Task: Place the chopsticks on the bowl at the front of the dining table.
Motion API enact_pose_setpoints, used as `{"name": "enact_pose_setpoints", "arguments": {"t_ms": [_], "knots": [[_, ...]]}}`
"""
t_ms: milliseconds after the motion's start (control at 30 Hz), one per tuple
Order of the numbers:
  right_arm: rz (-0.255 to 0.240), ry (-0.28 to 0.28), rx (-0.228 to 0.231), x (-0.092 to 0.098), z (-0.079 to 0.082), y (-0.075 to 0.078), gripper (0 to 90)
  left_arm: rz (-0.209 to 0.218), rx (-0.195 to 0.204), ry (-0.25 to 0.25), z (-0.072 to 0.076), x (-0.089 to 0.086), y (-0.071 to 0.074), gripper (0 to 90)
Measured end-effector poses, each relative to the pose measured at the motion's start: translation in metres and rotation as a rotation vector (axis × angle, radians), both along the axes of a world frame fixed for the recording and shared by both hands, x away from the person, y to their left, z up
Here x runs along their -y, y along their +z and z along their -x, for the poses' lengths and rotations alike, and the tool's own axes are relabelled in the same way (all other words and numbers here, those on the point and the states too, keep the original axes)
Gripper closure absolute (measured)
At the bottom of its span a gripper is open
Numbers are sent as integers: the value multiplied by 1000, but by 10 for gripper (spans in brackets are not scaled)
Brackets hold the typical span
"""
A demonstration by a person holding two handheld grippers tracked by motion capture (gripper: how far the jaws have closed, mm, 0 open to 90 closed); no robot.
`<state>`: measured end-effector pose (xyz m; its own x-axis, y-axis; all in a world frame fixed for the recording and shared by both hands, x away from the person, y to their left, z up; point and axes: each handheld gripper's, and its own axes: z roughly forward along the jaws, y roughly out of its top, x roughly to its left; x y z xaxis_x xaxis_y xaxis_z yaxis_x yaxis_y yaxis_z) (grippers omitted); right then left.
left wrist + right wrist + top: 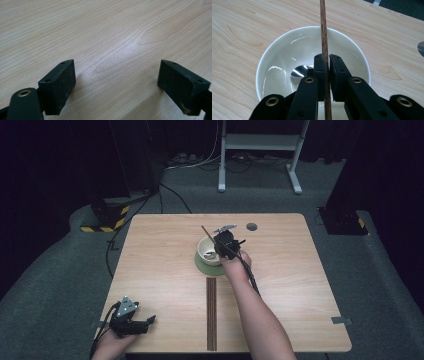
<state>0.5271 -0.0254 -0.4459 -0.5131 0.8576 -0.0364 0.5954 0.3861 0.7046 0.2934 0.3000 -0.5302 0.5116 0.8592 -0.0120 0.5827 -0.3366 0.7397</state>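
Your table [165, 285] carries a white bowl [206, 251] on a green coaster [202, 266] near its far middle, and a dark wooden strip [211, 312] lies on the near half, running straight toward you. Your right gripper [223, 241] hovers over the bowl with its jaws clenched on a thin brown stick [323, 37], probably a chopstick. In the high view the stick slants from the gripper up and away toward the far left, over the bowl's rim; in the right gripper view its long axis runs between the jaws and on past the far rim. A shiny spoon [299, 72] rests inside the bowl. By my reading, you have the stick picked up but not yet set down. Your left gripper [131, 321] rests at the near left corner, jaws spread wide and released, over bare wood.
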Motion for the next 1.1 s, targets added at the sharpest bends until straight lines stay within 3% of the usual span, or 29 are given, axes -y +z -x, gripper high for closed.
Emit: {"name": "enact_pose_setpoints", "arguments": {"t_ms": [200, 467, 600, 733, 933, 1100], "knots": [[1, 7, -13, 0, 2, -1, 841, 0, 0, -1, 0, 0, 0, 151], [-11, 32, 16, 0, 9, 4, 718, 2, 4, -2, 0, 0, 0, 151], [-23, 51, 42, 3, 25, 5, 661, 2, 1, -6, 0, 0, 0, 152], [-33, 82, 71, 8, 50, 4, 606, 1, 0, -8, 0, 0, 0, 152], [-67, 123, 103, 19, 88, 5, 596, -3, -1, -5, 0, 0, 0, 152], [-90, 138, 127, 29, 120, -4, 597, -3, -2, -5, 0, 0, 0, 152]]}}
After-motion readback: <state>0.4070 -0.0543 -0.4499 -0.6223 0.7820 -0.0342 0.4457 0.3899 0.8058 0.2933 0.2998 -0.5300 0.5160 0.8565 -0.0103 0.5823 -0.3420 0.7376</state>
